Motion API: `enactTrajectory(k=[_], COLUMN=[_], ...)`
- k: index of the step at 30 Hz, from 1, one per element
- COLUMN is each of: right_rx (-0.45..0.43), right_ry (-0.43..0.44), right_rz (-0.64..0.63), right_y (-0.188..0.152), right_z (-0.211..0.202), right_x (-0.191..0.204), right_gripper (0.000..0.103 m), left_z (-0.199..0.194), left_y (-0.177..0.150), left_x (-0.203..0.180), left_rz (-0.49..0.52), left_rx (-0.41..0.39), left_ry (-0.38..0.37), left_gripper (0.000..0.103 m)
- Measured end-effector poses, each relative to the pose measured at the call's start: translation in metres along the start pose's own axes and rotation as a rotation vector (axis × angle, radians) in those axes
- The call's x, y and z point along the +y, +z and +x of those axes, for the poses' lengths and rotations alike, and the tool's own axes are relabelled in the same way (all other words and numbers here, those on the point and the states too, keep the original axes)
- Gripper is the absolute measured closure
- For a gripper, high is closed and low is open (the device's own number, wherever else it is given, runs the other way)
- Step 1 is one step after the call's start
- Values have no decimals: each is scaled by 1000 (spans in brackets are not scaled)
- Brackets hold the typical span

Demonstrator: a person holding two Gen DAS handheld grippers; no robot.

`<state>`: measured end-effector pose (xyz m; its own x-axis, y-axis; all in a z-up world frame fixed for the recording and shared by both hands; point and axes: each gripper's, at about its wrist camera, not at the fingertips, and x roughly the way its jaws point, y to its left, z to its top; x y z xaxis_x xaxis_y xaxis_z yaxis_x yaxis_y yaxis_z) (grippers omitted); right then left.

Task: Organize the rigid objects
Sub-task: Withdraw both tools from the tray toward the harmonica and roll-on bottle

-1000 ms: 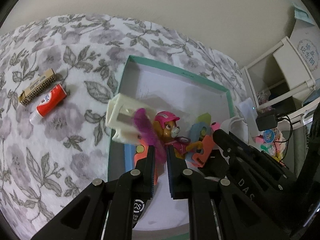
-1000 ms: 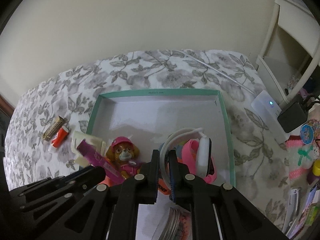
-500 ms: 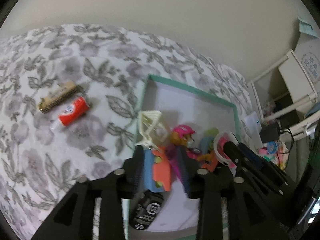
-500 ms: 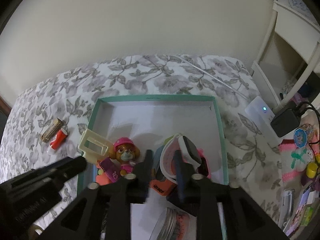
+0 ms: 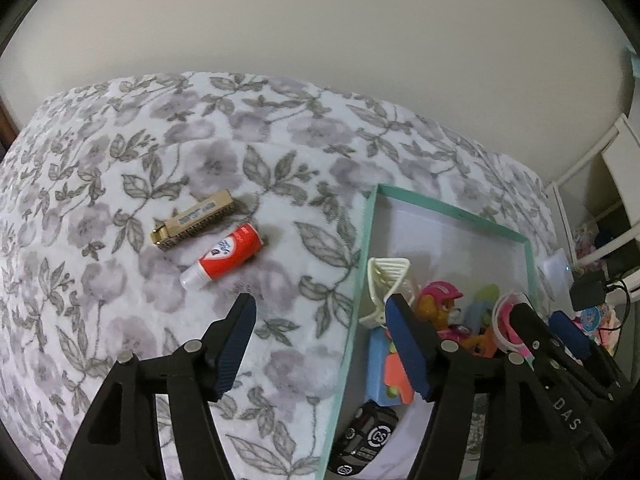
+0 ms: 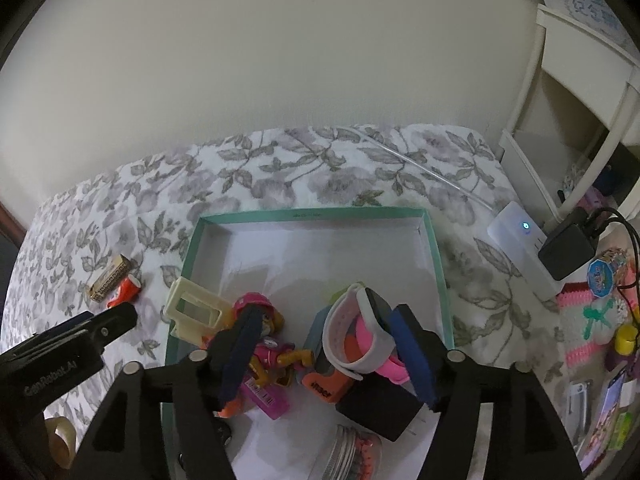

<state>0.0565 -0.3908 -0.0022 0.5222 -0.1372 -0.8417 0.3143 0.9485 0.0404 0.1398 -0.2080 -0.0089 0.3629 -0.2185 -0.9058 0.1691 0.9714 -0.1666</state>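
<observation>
A teal-rimmed box (image 6: 436, 264) lies on the floral blanket. In it are a cream plastic rack (image 6: 196, 312), a pup figure with a pink helmet (image 6: 264, 340), a magenta bar (image 6: 266, 398) and a white-strapped smartwatch (image 6: 360, 332). My right gripper (image 6: 324, 356) hovers over the box with its jaws opening. The watch lies loose between them on a pink band. My left gripper (image 5: 320, 344) is opening too, astride the box's left wall (image 5: 360, 280), holding nothing. A red tube (image 5: 224, 258) and a gold bar (image 5: 192, 220) lie on the blanket, left of the box.
A black toy car (image 5: 368, 440) and a silver-lidded jar (image 6: 352, 452) sit at the box's near end. To the right are a white power strip (image 6: 516, 232), a black adapter (image 6: 568, 252), a white shelf and small clutter. A tape roll (image 6: 60, 436) lies near left.
Both grippers went from shut to open. The left let go of the magenta bar and swung left toward the blanket. The right released the white watch, which now lies in the box.
</observation>
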Motion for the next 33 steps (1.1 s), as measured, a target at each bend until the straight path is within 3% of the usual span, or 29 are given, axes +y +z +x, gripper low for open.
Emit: enactTrajectory(k=[2, 3, 10, 15, 18, 33], right_rx=[-2, -3, -13, -15, -16, -27], right_ry=[0, 0, 7, -1, -2, 10], right_rz=[3, 4, -1, -23, -33, -42], right_y=[0, 0, 0, 0, -1, 0], right_z=[0, 0, 1, 2, 2, -2], right_x=[-1, -1, -2, 2, 4, 13], right_gripper=[26, 23, 15, 2, 1, 0], left_z=[-1, -2, -4, -6, -8, -17], left_y=[0, 1, 2, 3, 3, 8], left_x=[1, 2, 4, 7, 10, 19], left_rz=[-1, -2, 3, 0, -10, -13], left_rx=[-9, -16, -43, -72, -93, -115], left_ry=[8, 10, 48, 88, 104, 102], left_gripper=[19, 16, 13, 11, 1, 1])
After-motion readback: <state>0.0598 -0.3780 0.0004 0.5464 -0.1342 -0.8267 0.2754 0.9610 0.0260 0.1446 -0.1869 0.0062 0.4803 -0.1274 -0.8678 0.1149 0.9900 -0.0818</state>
